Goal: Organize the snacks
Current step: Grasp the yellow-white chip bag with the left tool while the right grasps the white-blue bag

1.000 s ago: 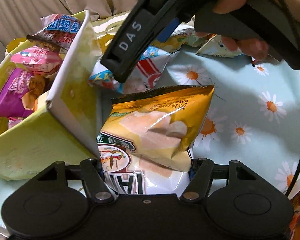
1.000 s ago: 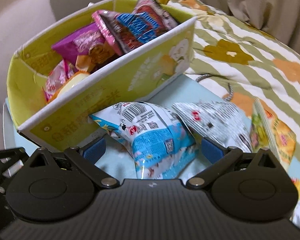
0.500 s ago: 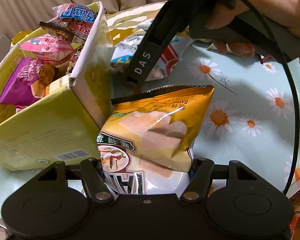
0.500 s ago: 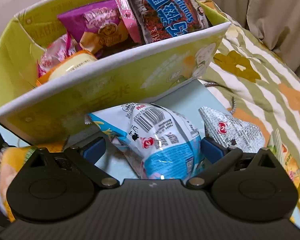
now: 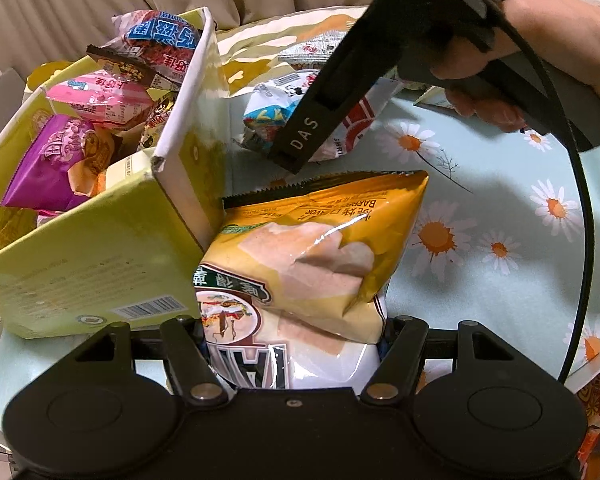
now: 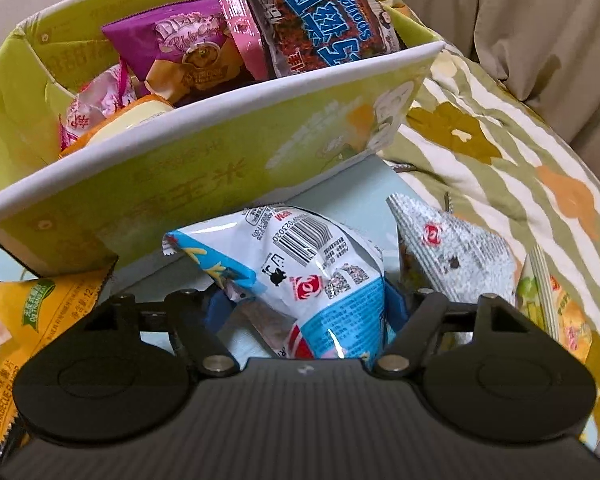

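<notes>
A yellow-green cardboard box (image 5: 100,264) holds several snack packets, also in the right wrist view (image 6: 220,168). My left gripper (image 5: 296,340) is shut on a yellow chip bag (image 5: 316,256), held beside the box's near corner. My right gripper (image 6: 308,304) is shut on a blue and white snack packet (image 6: 300,264), held just in front of the box's long wall. That packet (image 5: 276,104) and the right gripper's body (image 5: 340,92) show in the left wrist view. The yellow bag shows at the lower left of the right wrist view (image 6: 28,320).
A silver packet (image 6: 456,248) and a green-yellow packet (image 6: 556,312) lie on the table to the right. The table has a light blue daisy cloth (image 5: 500,248). A green flowered blanket (image 6: 500,152) and curtains lie behind.
Both grippers, each with its packet, have moved closer to the box and higher against its rim. The right gripper's packet has risen off the table.
</notes>
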`<state>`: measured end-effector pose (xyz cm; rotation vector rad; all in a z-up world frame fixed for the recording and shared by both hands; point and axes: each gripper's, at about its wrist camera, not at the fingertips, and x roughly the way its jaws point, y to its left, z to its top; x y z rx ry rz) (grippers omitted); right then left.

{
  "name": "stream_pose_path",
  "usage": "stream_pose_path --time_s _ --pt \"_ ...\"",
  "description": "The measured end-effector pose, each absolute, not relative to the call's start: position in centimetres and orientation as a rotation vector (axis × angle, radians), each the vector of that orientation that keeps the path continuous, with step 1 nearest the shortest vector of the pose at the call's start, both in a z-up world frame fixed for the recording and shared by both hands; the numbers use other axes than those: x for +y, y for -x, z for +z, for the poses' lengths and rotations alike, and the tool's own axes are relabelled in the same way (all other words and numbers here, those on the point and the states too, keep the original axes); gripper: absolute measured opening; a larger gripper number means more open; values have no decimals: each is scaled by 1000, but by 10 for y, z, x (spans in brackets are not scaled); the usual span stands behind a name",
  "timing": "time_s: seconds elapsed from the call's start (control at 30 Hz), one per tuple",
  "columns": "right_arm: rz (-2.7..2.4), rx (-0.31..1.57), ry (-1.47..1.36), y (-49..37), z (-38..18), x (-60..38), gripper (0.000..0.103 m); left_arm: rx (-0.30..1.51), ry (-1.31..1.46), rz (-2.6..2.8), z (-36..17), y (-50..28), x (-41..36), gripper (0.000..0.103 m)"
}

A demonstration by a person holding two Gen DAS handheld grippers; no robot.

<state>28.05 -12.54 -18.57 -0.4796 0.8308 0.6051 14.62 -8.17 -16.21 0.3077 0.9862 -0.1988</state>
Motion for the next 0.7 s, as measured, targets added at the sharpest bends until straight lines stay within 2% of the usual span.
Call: stream_pose_path --time_s 0.37,0.7 --pt "558 839 402 -245 -159 -154 87 932 -317 -184 -137 -130 -89 70" --pt "514 789 330 -202 -97 -186 87 825 -307 -134 -76 -101 -97 70"
